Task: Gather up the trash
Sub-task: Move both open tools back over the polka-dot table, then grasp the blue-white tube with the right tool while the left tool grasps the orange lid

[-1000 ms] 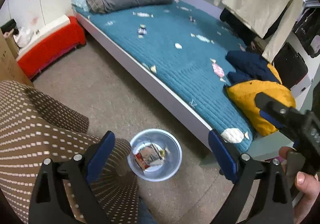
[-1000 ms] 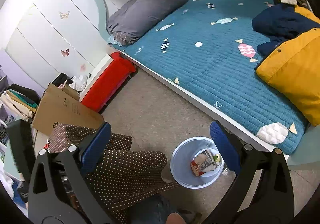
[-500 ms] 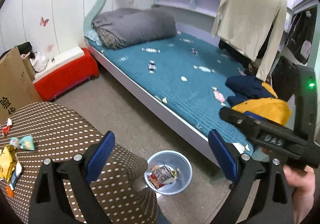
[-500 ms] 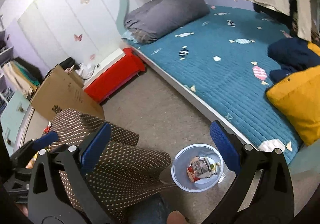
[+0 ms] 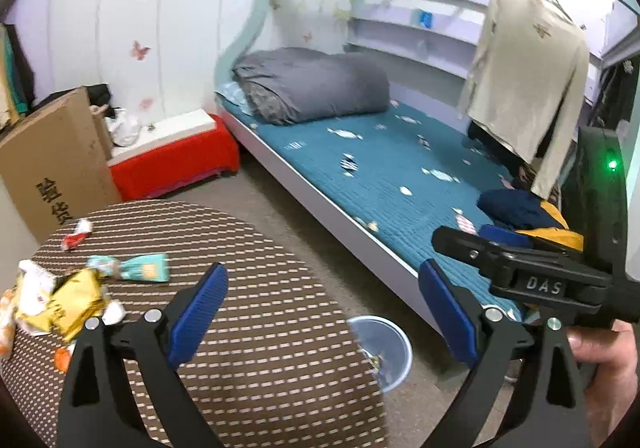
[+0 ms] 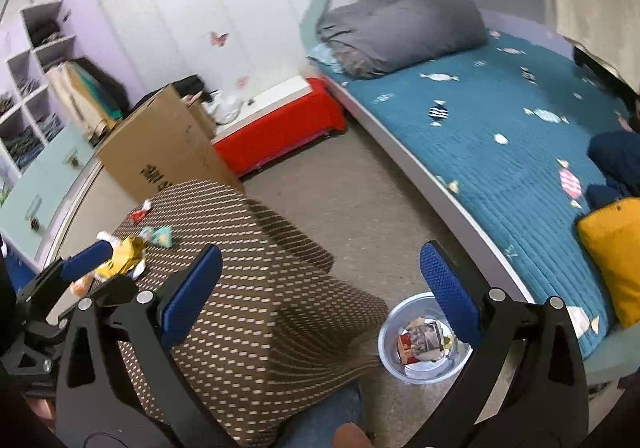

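Snack wrappers lie on a round table with a brown dotted cloth (image 5: 260,328): a gold wrapper (image 5: 74,304), a teal wrapper (image 5: 138,267) and a small red-and-white one (image 5: 76,236). They also show in the right wrist view, with the gold wrapper (image 6: 122,256) at the table's left. A clear plastic trash bin (image 6: 424,340) with wrappers inside stands on the floor by the bed; its rim (image 5: 394,348) peeks past the table edge. My left gripper (image 5: 324,312) is open and empty above the table. My right gripper (image 6: 320,288) is open and empty above the floor.
A bed with a teal quilt (image 5: 392,176) and a grey duvet roll (image 5: 312,84) runs along the right. A red box (image 5: 172,164) and a cardboard box (image 5: 52,164) stand by the wall. A beige shirt (image 5: 528,76) hangs over the bed.
Both grippers have tilted up and swung left, away from the bin. The table top and its wrappers have come into view. Both stay open and empty.
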A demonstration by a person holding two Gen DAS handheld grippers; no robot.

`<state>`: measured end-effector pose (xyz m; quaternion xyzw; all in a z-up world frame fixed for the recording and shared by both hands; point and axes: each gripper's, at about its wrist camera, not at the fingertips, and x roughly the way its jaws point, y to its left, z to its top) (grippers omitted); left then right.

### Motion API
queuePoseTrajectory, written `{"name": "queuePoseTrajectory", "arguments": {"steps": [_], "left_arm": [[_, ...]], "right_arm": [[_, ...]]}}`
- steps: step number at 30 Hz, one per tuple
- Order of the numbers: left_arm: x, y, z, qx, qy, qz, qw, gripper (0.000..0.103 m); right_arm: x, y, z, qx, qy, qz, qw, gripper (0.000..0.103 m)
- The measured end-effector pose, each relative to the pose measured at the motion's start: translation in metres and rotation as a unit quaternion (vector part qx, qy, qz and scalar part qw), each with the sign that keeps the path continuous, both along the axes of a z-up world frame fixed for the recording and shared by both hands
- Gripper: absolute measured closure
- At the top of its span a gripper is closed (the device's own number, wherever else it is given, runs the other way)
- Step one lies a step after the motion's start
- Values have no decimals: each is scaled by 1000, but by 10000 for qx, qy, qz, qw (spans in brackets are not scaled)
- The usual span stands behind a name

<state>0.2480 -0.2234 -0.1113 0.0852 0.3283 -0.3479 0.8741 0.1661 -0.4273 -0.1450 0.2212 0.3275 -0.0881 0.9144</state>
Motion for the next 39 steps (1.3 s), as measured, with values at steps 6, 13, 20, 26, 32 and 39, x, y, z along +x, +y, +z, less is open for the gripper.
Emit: {"name": "queuePoseTrajectory", "arguments": {"steps": [6, 13, 20, 26, 32, 39], "left_arm": [[5, 67, 11, -257, -204, 525, 9981, 8], [20, 150, 2, -70, -357, 1311, 9907, 8], [41, 224, -30, 204, -205, 2024, 9789, 8], [73, 261, -68, 359, 324, 2341, 9710, 8], [103, 254, -88, 783, 421, 2199, 9715, 8], [123, 249, -108, 965, 828, 1981, 9719, 36]], "right_arm": [[25, 56, 14, -445, 217, 669, 9965, 6], [58, 127, 15, -588, 301, 1428, 9875, 6], [98, 187, -7, -921, 641, 2191, 9692, 6], [126, 218, -31, -1037, 891, 2596, 9560, 6], [145, 236, -41, -1095, 924, 2955, 9445, 6], [167, 268, -48, -1328, 865, 3676, 9164, 6]]}}
